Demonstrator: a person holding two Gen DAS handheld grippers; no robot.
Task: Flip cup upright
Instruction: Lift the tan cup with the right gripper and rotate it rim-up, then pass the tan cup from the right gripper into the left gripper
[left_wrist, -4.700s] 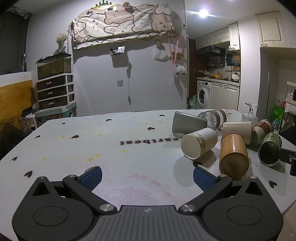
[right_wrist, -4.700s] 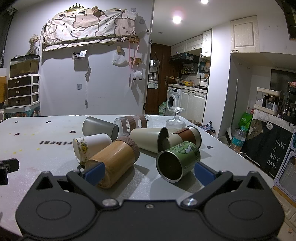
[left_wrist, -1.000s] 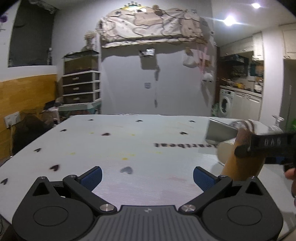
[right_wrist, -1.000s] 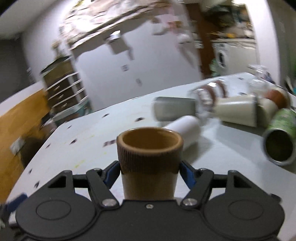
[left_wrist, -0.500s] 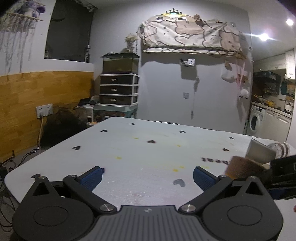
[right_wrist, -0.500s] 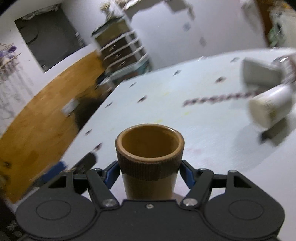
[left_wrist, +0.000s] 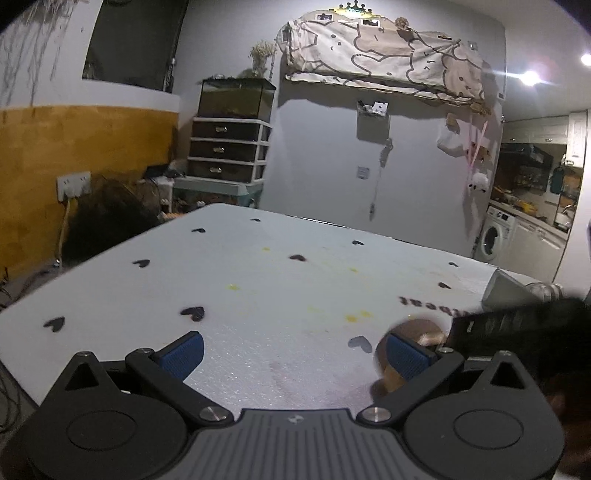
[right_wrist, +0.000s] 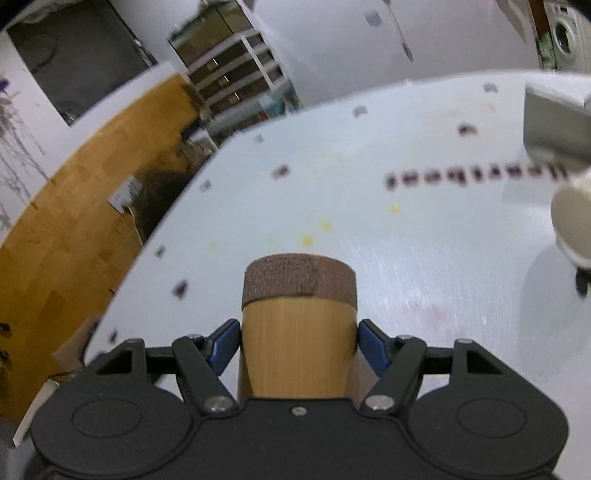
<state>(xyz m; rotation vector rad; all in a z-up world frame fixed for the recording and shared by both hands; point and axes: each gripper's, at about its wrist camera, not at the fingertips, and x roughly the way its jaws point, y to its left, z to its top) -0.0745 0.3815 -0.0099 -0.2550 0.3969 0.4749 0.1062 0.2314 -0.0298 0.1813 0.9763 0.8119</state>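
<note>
Bamboo-coloured cup with a brown ribbed band sits clamped in the right gripper jaws above the worktop; left gripper jaws gape wide, holding nothing. Releasing it tilted could topple it.

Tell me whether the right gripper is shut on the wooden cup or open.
Shut on it: the right gripper has both blue pads pressed against the sides of the wooden cup, above the table.

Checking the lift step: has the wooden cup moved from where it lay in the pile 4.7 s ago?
Yes. The wooden cup has left the pile by the grey cup; the right gripper now holds it over bare table, left of that pile.
</note>
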